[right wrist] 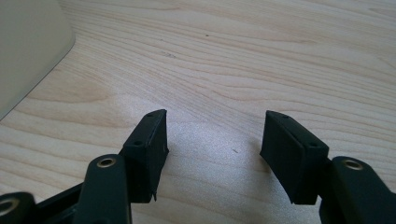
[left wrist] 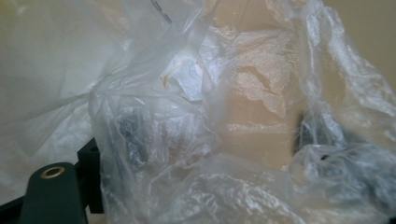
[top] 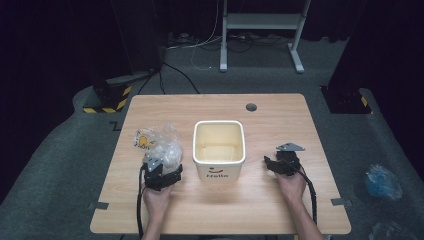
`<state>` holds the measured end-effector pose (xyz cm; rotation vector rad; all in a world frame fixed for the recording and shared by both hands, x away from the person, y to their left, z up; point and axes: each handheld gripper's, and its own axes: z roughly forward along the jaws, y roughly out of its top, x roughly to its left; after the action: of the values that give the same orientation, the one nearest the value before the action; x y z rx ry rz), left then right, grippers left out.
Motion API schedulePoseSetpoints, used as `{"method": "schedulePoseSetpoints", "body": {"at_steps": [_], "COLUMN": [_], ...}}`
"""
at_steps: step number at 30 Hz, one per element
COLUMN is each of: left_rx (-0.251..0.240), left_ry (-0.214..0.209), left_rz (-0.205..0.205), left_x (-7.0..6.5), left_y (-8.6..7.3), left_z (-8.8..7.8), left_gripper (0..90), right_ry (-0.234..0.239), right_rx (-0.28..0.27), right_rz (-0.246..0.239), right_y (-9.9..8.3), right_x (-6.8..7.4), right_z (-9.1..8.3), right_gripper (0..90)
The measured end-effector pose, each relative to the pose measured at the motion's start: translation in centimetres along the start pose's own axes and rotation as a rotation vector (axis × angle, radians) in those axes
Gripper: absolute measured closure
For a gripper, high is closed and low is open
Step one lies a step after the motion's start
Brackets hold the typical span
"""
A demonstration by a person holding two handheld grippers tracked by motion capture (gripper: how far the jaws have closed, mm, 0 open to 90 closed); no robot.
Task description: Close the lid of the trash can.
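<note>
Crumpled clear plastic bag [left wrist: 196, 140] lies right against my left hand-held gripper [top: 164, 175], draped over its jaws so that I cannot tell whether they pinch the film or merely sit in it (the folds hide both pads). The bag rests on the table [top: 280, 210] just left of the cream bucket [top: 219, 150], so my left hand is the nearer one; the bucket lies to its right. My right hand-held gripper [right wrist: 212, 140] hovers on the bucket's other side, jaws apart, holding nothing over bare wood.

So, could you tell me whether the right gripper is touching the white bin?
Apart. The high view shows bare table between the right gripper and the white bin.
</note>
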<state>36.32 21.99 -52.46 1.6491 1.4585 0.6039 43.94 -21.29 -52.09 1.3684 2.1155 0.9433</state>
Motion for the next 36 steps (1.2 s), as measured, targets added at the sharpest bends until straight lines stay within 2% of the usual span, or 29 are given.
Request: {"method": "schedulePoseSetpoints", "body": {"at_steps": [31, 36], "left_rx": [-0.001, -0.004], "left_ry": [0.0, -0.001], "left_rz": [0.002, -0.003], "left_x": [-0.14, -0.14], "left_y": [-0.04, -0.06], "left_z": [-0.02, -0.03], "left_gripper": [17.3, 17.3], "right_ry": [-0.003, -0.006], "right_rx": [-0.005, -0.007], "right_rz": [-0.01, -0.003], "right_y": [-0.07, -0.11], "right_x": [0.23, 0.19], "right_z": [0.21, 0.27], "right_gripper": [40.0, 37.2]}}
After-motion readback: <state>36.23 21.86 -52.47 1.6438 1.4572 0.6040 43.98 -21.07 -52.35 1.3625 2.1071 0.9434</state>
